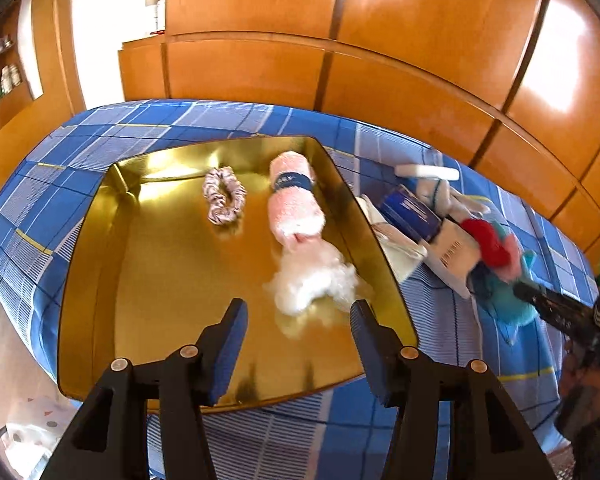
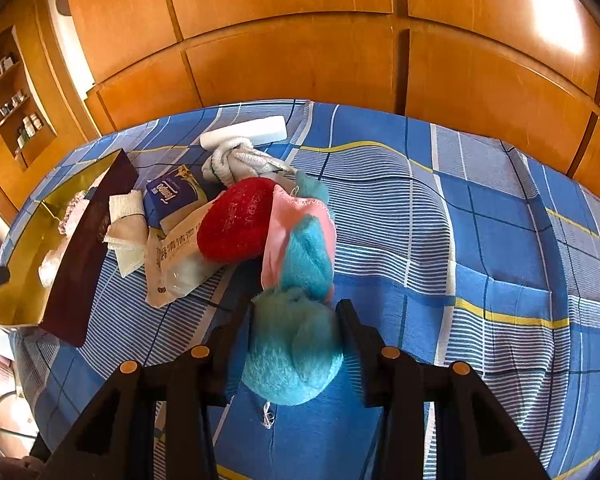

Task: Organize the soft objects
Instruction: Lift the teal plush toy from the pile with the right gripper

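My right gripper (image 2: 296, 344) is clamped on the turquoise fluffy cloth (image 2: 294, 352), both pads pressed into its bunched end; I'd say low on the bundle so the pink-edged tail drapes forward onto the plaid bedsheet (image 2: 480, 240) rather than tangling. My left gripper (image 1: 298, 320) hangs jaws apart and empty over the near edge of the gold tray (image 1: 100, 264), likely parked there to receive or steady. Just past its fingers, 12 o'clock, the white fluff tuft (image 1: 312, 280) lies in the tray, touching the pink rolled towel (image 1: 296, 208) with its blue band; the scrunchie (image 1: 224, 196) sits beside it at 11, apart. Sorted softs go in the tray, I judge. From the right view at 11 o'clock the unsorted pile waits on the sheet: red plush heart (image 2: 236, 224) touching the cloth's tail, wet-wipe pack (image 2: 176, 264), tissue packet (image 2: 176, 196), gauze (image 2: 128, 224), then the grey knotted cloth (image 2: 240, 162) and white block (image 2: 244, 132) farthest.
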### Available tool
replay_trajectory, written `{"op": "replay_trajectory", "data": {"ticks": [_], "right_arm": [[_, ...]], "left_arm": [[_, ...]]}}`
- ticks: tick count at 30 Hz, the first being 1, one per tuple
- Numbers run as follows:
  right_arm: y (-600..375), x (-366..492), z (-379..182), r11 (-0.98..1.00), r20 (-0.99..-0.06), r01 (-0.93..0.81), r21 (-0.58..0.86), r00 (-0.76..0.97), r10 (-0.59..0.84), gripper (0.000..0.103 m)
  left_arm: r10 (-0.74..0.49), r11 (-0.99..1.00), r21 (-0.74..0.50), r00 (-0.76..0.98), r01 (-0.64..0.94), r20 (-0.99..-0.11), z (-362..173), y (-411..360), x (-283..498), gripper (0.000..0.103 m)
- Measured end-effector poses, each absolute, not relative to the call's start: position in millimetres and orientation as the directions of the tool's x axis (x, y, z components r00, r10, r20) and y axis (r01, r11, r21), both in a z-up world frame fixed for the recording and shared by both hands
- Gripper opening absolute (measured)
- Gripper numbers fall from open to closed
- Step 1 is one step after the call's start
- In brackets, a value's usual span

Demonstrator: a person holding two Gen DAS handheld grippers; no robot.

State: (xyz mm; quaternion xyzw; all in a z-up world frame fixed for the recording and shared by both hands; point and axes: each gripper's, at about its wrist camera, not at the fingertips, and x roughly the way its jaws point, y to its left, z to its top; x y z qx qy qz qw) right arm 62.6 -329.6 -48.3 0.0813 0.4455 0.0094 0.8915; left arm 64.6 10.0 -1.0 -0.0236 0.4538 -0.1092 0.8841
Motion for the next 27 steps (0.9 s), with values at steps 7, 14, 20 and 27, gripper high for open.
{"op": "replay_trajectory", "data": {"ticks": [7, 14, 20, 27], "right_arm": [[-332, 64, -48, 0.983, -0.783, 0.064, 0.173, 0.615, 0.097, 0.054], [-328, 66, -52, 0.987, -0.792, 0.058, 0.148, 0.605, 0.083, 0.055], [-324, 65, -51, 0.991, -0.795, 0.051, 0.123, 0.603, 0.068, 0.045], [-326, 61, -48, 0.992, -0.795, 0.065, 0.105, 0.605, 0.044, 0.042]], "left_arm": [[-0.224, 0.973, -0.148, 0.557, 0.179, -0.800, -1, 7, 59, 0.054], [-0.202, 0.976, -0.117, 0.576, 0.181, -0.792, 2, 6, 55, 0.054], [-0.181, 0.980, -0.093, 0.596, 0.176, -0.783, 5, 7, 50, 0.054], [-0.155, 0.984, -0.065, 0.625, 0.165, -0.765, 10, 12, 43, 0.054]]}}
